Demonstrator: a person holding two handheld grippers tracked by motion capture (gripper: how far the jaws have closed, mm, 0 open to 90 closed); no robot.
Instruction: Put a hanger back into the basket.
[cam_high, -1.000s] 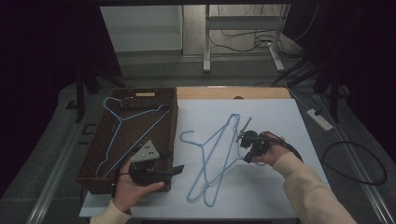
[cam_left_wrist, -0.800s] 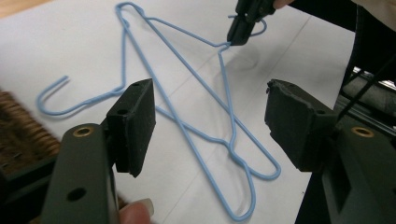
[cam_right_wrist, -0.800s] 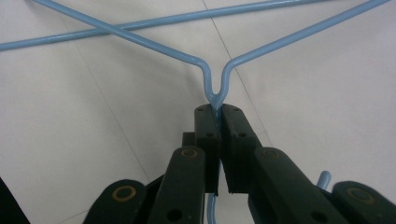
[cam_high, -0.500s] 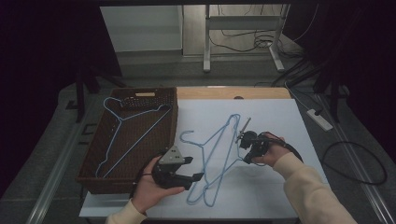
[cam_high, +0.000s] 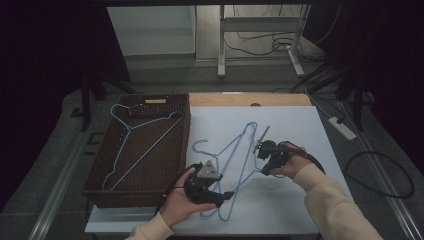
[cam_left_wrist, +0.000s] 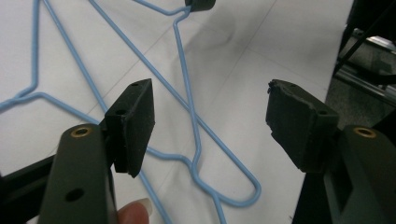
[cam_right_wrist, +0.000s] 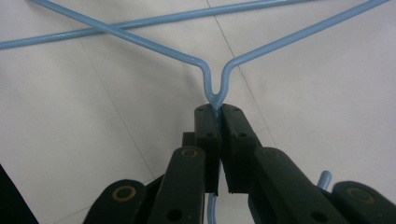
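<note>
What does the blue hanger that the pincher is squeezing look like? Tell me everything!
The held hanger is thin light-blue wire, bent into a triangle with a hook on top. The right gripper pinches its neck, where the two shoulders meet, with jaws shut tight on the wire. It lies on the white table cover, crossing a second blue hanger of the same kind. The left gripper hangs over the crossed wires with jaws wide apart, touching neither.

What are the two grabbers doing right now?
Left gripper: jaws open, holding nothing, over the hangers on the table.
Right gripper: jaws shut on a blue hanger, at its neck.
</note>
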